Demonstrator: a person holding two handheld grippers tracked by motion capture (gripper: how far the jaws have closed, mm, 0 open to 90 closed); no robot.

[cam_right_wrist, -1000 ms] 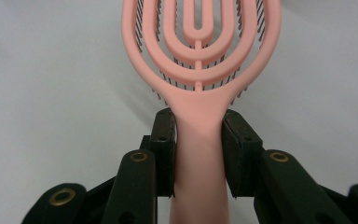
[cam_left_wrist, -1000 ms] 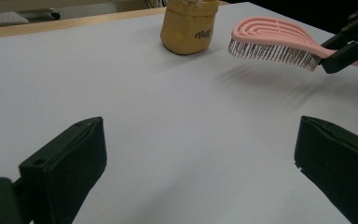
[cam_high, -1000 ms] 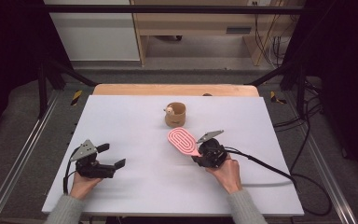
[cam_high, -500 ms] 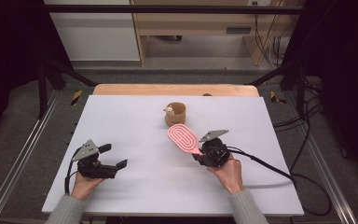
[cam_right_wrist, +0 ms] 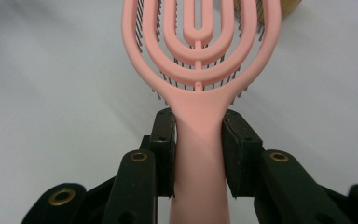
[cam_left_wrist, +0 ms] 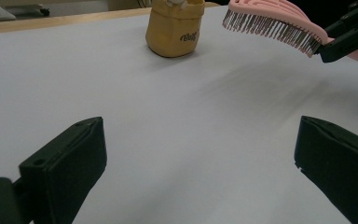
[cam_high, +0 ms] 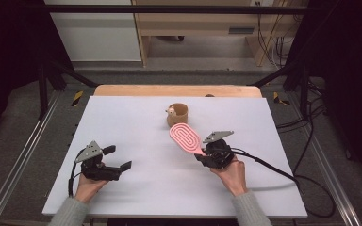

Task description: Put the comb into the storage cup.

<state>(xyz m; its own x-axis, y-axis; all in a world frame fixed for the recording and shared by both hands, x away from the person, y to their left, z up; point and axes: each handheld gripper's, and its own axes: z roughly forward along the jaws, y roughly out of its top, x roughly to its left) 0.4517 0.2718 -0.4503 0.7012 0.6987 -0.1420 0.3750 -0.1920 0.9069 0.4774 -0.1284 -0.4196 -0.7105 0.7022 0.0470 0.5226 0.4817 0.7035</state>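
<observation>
Pink hairbrush (cam_high: 185,137), high view: held off the white table (cam_high: 136,122) by its handle in the right gripper (cam_high: 202,157), its oval head just in front of the tan cup (cam_high: 177,115) and slanting toward it, without touching. The right hand (cam_high: 231,174) lies on the near side of the cup, to its right. The left gripper (cam_high: 118,160) sits well apart from the cup, near the table's front left, jaws spread with nothing between them; the left hand (cam_high: 88,186) grips it from behind.

Left gripper view: the two black jaws stand wide apart over bare table. The cup (cam_left_wrist: 175,28) stands upright beyond them; the hairbrush (cam_left_wrist: 275,25) hangs just to its right, bristles pointing down, clear of the surface.

Right gripper view: both pads (cam_right_wrist: 165,149) are clenched on the hairbrush handle (cam_right_wrist: 198,154) from either side. The slotted head reaches forward, with the cup's edge (cam_right_wrist: 290,7) just past it.
</observation>
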